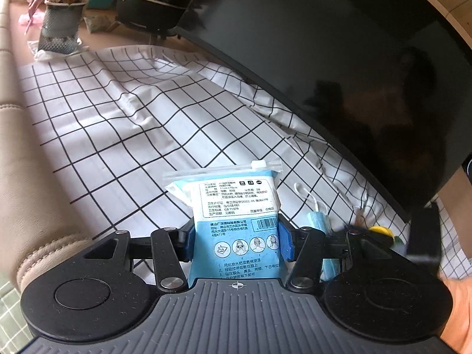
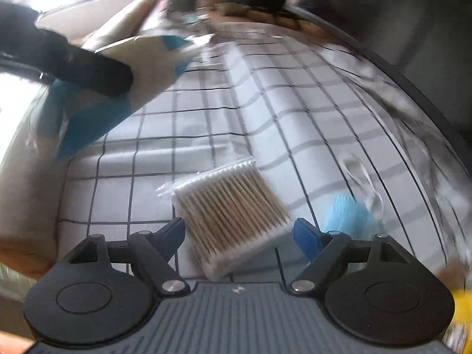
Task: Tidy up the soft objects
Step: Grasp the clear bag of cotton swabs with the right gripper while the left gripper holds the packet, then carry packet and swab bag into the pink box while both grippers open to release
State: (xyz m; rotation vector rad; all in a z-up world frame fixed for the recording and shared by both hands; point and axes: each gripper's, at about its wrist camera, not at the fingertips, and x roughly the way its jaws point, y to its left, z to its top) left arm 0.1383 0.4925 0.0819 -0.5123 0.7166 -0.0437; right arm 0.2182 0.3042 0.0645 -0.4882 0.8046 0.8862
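The left gripper (image 1: 236, 242) has its blue pads pressed against both sides of a blue-and-white zip pouch of cotton pads (image 1: 236, 221), which stands upright between them, printed back facing the camera, lifted above the checked cloth (image 1: 118, 124) that covers the counter. From the right wrist camera the same pouch (image 2: 124, 88) shows at the upper left, pinched by a dark finger and held off the cloth. The right gripper (image 2: 239, 236) is spread wide with nothing between its blue pads touching them; a clear packet of cotton swabs (image 2: 230, 218) lies flat on the cloth between the open fingers, turned at a slant (that view is smeared with blur, so finer detail is hard to make out). Just to the right of the swabs sits something pale blue, which in the left view reads as a folded blue face mask (image 1: 318, 224) with a white ear loop, lying beside the pouch. Toward the far left corner of the counter stands a potted plant (image 1: 62, 20) in a dark grey pot, and a large black curved screen (image 1: 339, 67) runs along the right edge of the cloth.
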